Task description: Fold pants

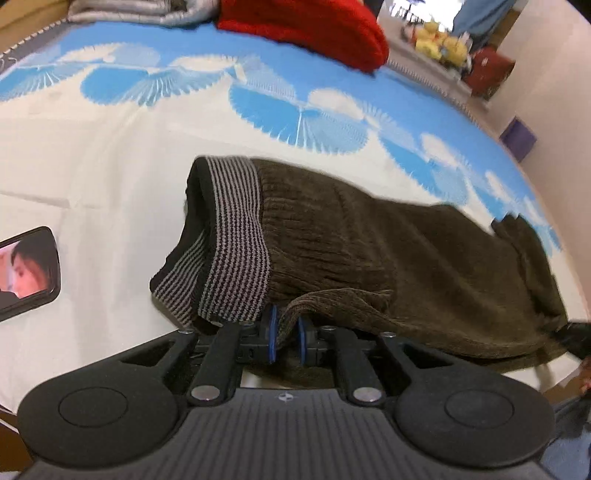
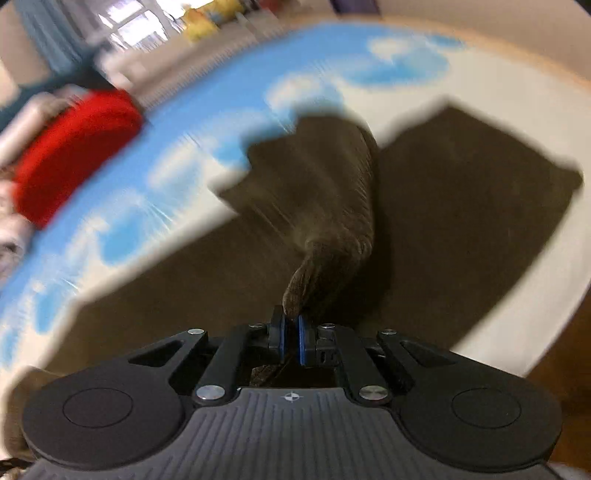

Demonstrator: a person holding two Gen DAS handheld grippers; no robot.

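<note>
The brown corduroy pants (image 1: 369, 258) lie on the bed (image 1: 92, 177), near its front edge. The left hand-held gripper (image 1: 287, 338) pinches fabric beside the striped waistband (image 1: 236, 240); the right hand-held gripper (image 2: 291, 334) clamps a lifted leg fold (image 2: 325, 221). A phone (image 1: 26, 269) lies near the left edge.

A bed (image 1: 110, 155) fills most of both views, covered by a white sheet printed with blue fan shapes toward its far side. Dark brown corduroy pants (image 1: 369, 236) lie on it at the centre, striped waistband to the left. A red knitted garment (image 1: 306, 26) sits at the top edge, a grey folded one (image 1: 129, 11) beside it. A phone (image 1: 26, 269) with a lit screen lies at the left edge.
</note>
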